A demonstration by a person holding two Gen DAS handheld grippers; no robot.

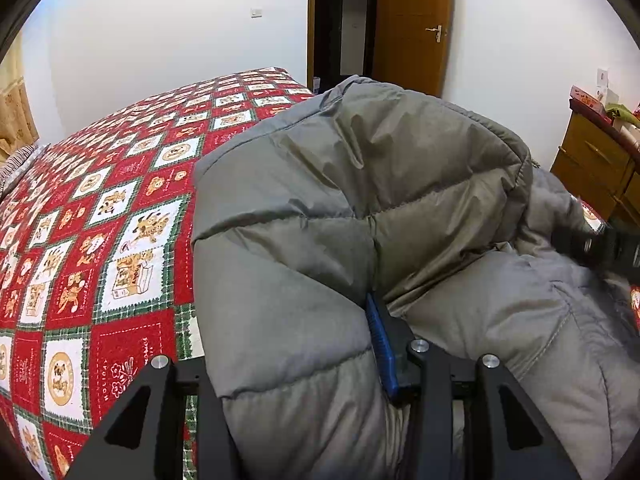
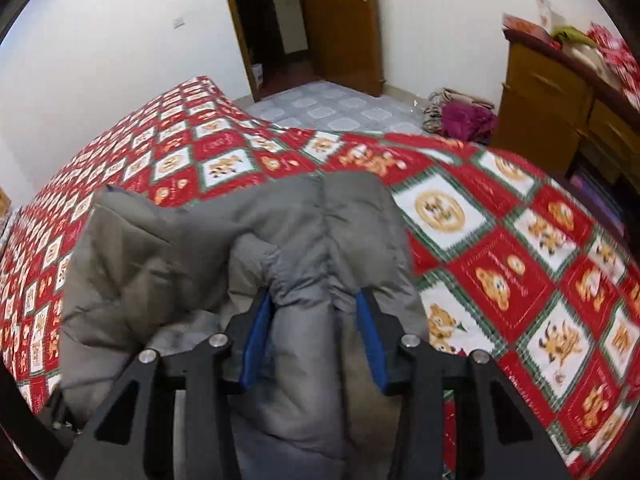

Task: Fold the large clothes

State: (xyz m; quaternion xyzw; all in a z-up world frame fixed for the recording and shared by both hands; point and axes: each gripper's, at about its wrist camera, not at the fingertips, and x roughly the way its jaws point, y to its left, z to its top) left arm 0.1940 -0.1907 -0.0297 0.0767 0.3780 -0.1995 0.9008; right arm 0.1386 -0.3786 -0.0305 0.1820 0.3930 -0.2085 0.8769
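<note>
Both my grippers, left [image 1: 304, 344] and right [image 2: 316, 336], pinch the puffy gray coat [image 1: 360, 200] over the bed [image 2: 520, 240]. I should squeeze tight and lay it flat.

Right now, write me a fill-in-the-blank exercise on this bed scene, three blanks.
1. Both tools grip a puffy ____ jacket.
2. The bedspread is checked in white and ____.
3. The wooden door stands ____.
The left tool and the right tool each pinch a fold.

Missing words: grey; red; open
</note>
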